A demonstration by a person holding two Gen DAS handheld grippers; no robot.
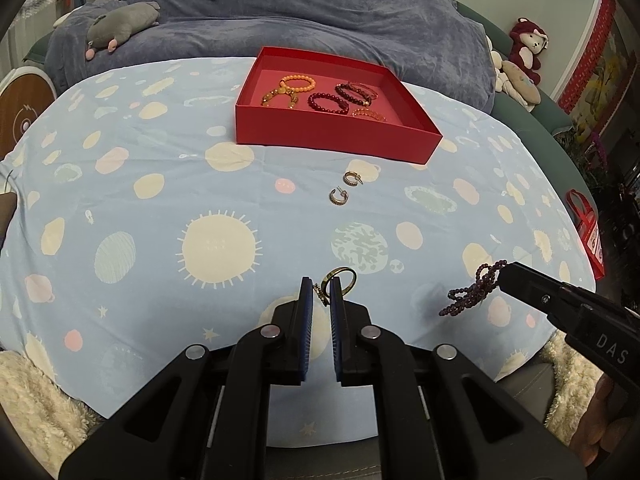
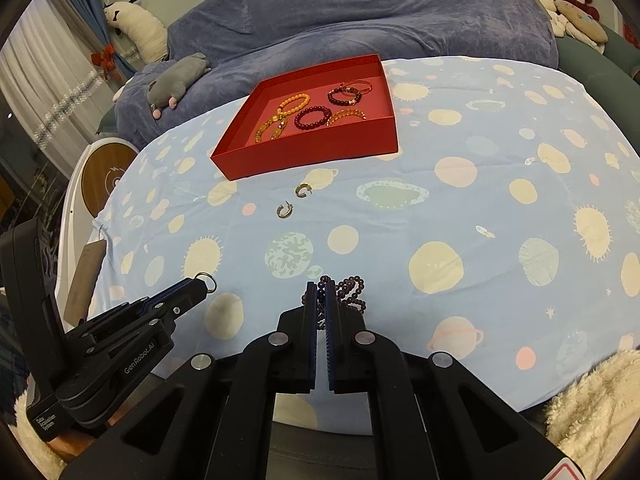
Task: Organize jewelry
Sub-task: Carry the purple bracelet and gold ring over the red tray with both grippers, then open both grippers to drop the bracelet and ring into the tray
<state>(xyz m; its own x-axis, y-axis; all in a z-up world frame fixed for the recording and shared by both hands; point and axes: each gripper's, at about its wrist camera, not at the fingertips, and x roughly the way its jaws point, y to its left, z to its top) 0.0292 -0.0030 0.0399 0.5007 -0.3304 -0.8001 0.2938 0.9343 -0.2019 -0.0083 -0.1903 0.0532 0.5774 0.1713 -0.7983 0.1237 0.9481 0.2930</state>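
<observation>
Box [image 1: 320, 136] lies ahead of both claws, beyond 2 loose earrings [image 1: 346, 188] on cloth [image 1: 160, 200]; from L claw [image 1: 321, 292] box sits straight ahead, long side across its line; from R claw [image 2: 321, 294] ahead & slightly left. Neither clearly nearer.

L claw: pads nearly together, pinching gold rings [image 1: 340, 280] at tips, clear of cloth.

R claw: clamped on purple bead strand [image 2: 350, 292], loops dangling at tip.

5 bracelets [image 1: 328, 96] already in box. Judged next: carry both forward over rim, release.

My right gripper [image 2: 321, 286] pinches a purple bead strand [image 2: 352, 292]; far ahead, the red box [image 2: 304, 156] holds bracelets.
</observation>
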